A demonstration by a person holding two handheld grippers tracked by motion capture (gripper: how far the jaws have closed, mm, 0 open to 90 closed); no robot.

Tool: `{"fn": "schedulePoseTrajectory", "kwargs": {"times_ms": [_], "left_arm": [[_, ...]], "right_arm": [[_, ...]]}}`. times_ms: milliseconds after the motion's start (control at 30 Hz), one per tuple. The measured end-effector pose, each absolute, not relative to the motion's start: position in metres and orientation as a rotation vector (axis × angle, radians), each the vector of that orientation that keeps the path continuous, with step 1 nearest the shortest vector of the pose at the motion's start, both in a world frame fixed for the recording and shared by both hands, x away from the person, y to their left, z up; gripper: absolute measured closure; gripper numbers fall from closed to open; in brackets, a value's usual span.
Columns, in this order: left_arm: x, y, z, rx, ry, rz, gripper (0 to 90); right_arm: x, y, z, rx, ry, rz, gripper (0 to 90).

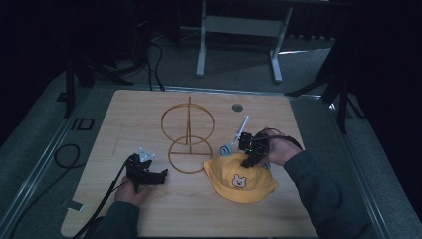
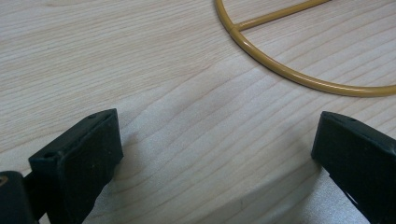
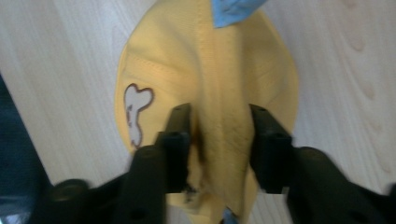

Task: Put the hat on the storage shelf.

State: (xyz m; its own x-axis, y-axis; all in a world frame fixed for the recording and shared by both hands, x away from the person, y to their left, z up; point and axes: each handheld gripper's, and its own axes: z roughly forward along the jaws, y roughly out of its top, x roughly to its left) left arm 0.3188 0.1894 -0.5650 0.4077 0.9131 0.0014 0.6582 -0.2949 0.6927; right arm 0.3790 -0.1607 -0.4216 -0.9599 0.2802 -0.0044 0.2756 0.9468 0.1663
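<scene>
A yellow hat with a small bear patch lies on the wooden table, front right of centre. My right gripper comes down on the hat's back edge. In the right gripper view its jaws are shut on a raised fold of the yellow hat. A gold wire stand, made of an upright ring on a flat ring base, is at mid-table. My left gripper rests low on the table left of the stand's base, open, with bare wood between its jaws and the gold wire stand just ahead.
A small blue piece lies beside the hat's far edge, and the blue piece shows at the top of the right gripper view. A round grommet hole sits near the table's back edge. Cables trail off the left side of the table.
</scene>
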Motion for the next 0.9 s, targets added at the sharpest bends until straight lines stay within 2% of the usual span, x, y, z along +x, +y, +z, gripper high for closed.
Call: {"fn": "schedulePoseTrajectory", "kwargs": {"times_ms": [67, 167, 900], "left_arm": [[0.319, 0.189, -0.565, 2.053, 1.331, 0.537, 1.9], [0.319, 0.189, -0.565, 2.053, 1.331, 0.538, 1.9], [0.319, 0.189, -0.565, 2.054, 1.332, 0.536, 1.9]], "right_arm": [[0.379, -0.159, -0.423, 0.420, 3.074, 0.242, 73.7], [0.378, -0.158, -0.423, 0.393, 3.057, 0.222, 78.5], [0.382, -0.192, -0.388, 0.555, 2.882, 0.410, 79.7]]}}
